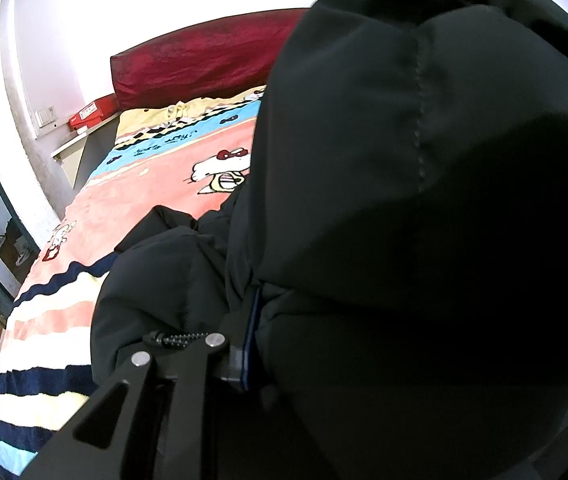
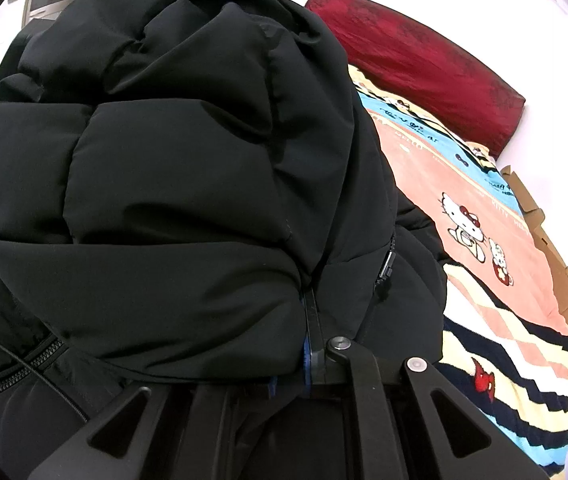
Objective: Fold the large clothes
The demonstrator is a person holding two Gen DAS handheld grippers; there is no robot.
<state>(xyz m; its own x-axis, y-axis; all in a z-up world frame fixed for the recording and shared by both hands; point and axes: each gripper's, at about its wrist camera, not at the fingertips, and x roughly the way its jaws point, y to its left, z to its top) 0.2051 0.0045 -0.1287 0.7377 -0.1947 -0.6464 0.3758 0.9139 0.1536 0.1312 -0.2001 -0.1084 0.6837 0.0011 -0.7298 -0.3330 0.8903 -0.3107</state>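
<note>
Jacket (image 2: 188, 160) zipper pull (image 2: 386, 270), right view only

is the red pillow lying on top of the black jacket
No, in the right wrist view the red pillow lies at the far end of the bed, apart from the black jacket bunched up in front.

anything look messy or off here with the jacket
Yes: the black jacket is bunched in a puffy heap over both grippers rather than lying flat on the blanket, its zipper open.
</note>
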